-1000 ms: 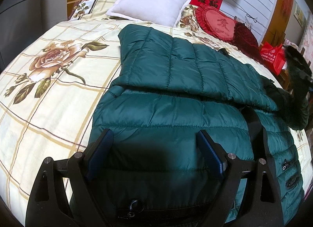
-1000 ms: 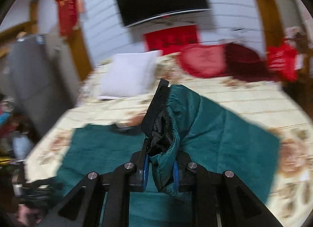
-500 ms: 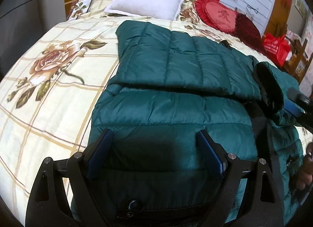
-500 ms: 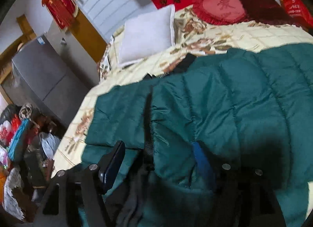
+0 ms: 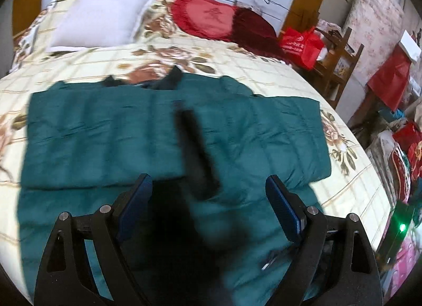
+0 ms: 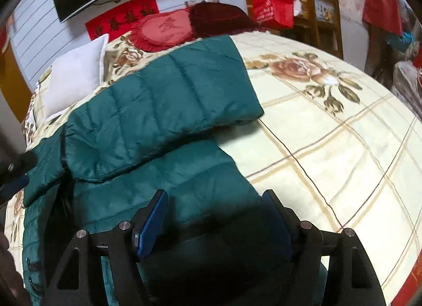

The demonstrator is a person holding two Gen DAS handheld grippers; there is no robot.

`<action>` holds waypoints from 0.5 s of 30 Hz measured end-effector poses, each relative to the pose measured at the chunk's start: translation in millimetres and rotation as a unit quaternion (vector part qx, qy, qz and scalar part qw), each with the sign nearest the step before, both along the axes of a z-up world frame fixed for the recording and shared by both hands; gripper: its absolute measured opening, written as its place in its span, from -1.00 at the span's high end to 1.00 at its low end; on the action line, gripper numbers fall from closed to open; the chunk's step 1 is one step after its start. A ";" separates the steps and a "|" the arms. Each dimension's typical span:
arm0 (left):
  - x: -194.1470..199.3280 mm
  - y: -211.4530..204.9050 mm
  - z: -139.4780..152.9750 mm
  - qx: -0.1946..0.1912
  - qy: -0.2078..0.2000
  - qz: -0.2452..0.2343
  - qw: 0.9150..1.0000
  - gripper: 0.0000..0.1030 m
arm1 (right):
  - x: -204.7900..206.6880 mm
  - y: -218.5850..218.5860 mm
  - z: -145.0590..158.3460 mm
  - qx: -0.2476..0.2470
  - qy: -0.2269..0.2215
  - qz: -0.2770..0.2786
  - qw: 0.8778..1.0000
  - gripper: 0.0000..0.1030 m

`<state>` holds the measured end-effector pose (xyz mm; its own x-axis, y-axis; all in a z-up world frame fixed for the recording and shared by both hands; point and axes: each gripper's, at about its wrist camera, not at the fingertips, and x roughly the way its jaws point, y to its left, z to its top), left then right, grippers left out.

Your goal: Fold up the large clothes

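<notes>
Green quilted jacket [image 5: 163, 132] lies flat on the bed [image 5: 277, 79], sleeves folded in, its long axis running from both hand-held grippers toward the pillows, hem beneath the left hand-held gripper [image 5: 208, 208] and right hand-held gripper [image 6: 216, 219], both with jaws apart, the right's just opened and empty.

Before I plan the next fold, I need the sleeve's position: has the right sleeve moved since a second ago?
Yes. The right gripper, its jaws just opened, released the sleeve; it now lies folded across the jacket, toward the white pillow.
</notes>
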<state>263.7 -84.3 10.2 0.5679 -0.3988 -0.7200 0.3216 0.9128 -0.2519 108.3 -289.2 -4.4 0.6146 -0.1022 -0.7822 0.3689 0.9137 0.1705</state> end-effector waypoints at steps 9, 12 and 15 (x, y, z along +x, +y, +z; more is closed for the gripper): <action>36.3 -26.4 -25.0 -0.029 0.042 0.011 0.999 0.48 | -1.7 -27.8 -9.7 0.061 0.005 -0.005 0.998 -0.47; 39.1 -12.6 -30.7 -0.047 0.061 0.032 0.997 0.82 | -1.9 -28.3 -10.1 0.066 0.000 -0.004 0.998 -0.50; 29.4 -5.0 -22.4 -0.052 0.042 0.027 0.997 0.85 | -0.9 -28.7 -11.2 0.060 0.001 -0.002 0.998 -0.52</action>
<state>293.0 -89.3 -12.1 0.5293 -0.4444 -0.7228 0.2466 0.8957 -0.3701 107.4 -317.9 -15.6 0.6124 -0.0109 -0.7905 0.3737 0.8851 0.2773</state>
